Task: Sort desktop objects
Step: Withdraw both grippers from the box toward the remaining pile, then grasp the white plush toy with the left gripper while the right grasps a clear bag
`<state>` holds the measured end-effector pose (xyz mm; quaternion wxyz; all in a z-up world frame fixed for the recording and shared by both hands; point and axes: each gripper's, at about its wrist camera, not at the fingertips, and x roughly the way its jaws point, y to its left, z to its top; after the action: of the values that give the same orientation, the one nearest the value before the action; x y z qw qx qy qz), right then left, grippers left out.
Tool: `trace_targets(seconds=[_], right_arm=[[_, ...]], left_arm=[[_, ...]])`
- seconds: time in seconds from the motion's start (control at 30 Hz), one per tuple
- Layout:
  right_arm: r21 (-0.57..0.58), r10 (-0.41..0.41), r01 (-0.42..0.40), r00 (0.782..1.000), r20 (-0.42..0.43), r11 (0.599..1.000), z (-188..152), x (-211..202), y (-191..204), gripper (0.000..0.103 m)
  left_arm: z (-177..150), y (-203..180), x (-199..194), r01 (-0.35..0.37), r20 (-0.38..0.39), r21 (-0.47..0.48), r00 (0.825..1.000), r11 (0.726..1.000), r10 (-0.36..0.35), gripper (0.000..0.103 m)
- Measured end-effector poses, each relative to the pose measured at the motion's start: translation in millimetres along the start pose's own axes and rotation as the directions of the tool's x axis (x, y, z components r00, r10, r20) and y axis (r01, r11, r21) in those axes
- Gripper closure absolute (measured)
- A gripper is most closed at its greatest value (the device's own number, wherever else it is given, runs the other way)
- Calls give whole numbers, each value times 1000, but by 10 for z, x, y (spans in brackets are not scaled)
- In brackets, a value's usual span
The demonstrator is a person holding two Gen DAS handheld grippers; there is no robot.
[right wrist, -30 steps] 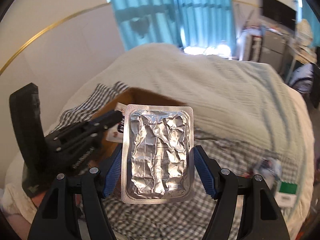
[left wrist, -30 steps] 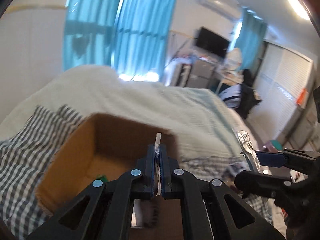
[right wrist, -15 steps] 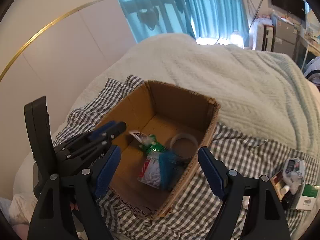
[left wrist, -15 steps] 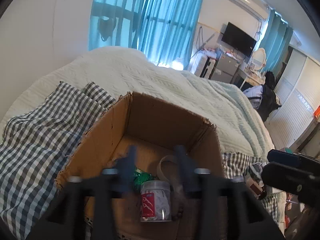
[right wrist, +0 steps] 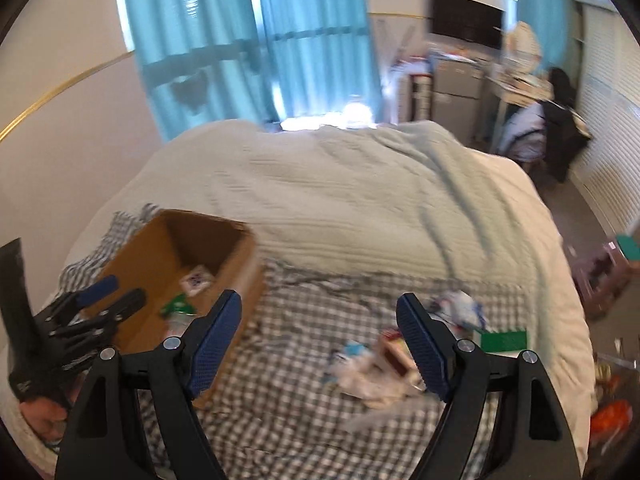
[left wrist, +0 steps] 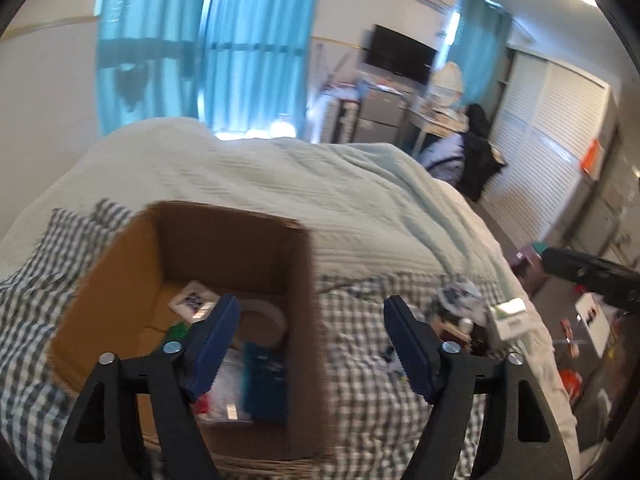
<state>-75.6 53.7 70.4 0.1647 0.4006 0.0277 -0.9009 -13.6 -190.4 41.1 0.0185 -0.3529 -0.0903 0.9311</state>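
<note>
An open cardboard box [left wrist: 224,236] stands on a checked cloth on the bed; it also shows in the right wrist view [right wrist: 152,256]. Inside lie a small white card [left wrist: 191,300], a tape roll [left wrist: 264,316], a green item, a blue packet and a clear tub. My left gripper [left wrist: 312,344] is open and empty above the box's right wall. My right gripper [right wrist: 320,344] is open and empty over the cloth right of the box. A blurred heap of small packets [right wrist: 384,364] and a green box [right wrist: 504,340] lie on the cloth.
The checked cloth [right wrist: 304,412] covers the near part of a pale quilt [right wrist: 360,208]. Blue curtains, a TV, a desk and a wardrobe stand beyond the bed. The bed's right edge drops to a cluttered floor [left wrist: 580,344].
Both grippers opened and released their items into the box: the left its thin card, the right the foil blister pack. Both then swung right, the right one away from the box.
</note>
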Motion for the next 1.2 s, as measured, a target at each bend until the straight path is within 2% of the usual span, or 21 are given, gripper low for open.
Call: trace_targets(seconds=[0.1, 0.37, 0.6, 0.8, 1.03, 1.13, 1.2], right_arm=[[17, -31, 31, 999, -28, 999, -167, 32, -210, 23], [114, -25, 36, 994, -103, 993, -607, 251, -719, 23], [149, -24, 47, 988, -153, 988, -899, 494, -930, 23], [171, -44, 74, 984, -170, 982, -805, 800, -1039, 23], [154, -70, 99, 980, -187, 983, -633, 1214, -1103, 23], [76, -125, 142, 973, -195, 987, -503, 1421, -1095, 23], [62, -134, 149, 970, -201, 987, -411, 1535, -1118, 23]], left_arm=[[-50, -254, 71, 40, -14, 31, 999, 999, -39, 19], [-374, -932, 504, 117, -113, 145, 988, 982, -101, 18], [-701, -1217, 1174, 115, -235, 185, 970, 976, -70, 18], [-873, -1144, 1707, 73, -303, 139, 953, 988, -27, 18], [-985, -1071, 2090, 35, -305, 129, 952, 991, 6, 18], [-979, -1067, 2119, 60, -309, 120, 951, 991, -20, 18], [-968, -1091, 2131, 80, -312, 118, 949, 990, -39, 18]])
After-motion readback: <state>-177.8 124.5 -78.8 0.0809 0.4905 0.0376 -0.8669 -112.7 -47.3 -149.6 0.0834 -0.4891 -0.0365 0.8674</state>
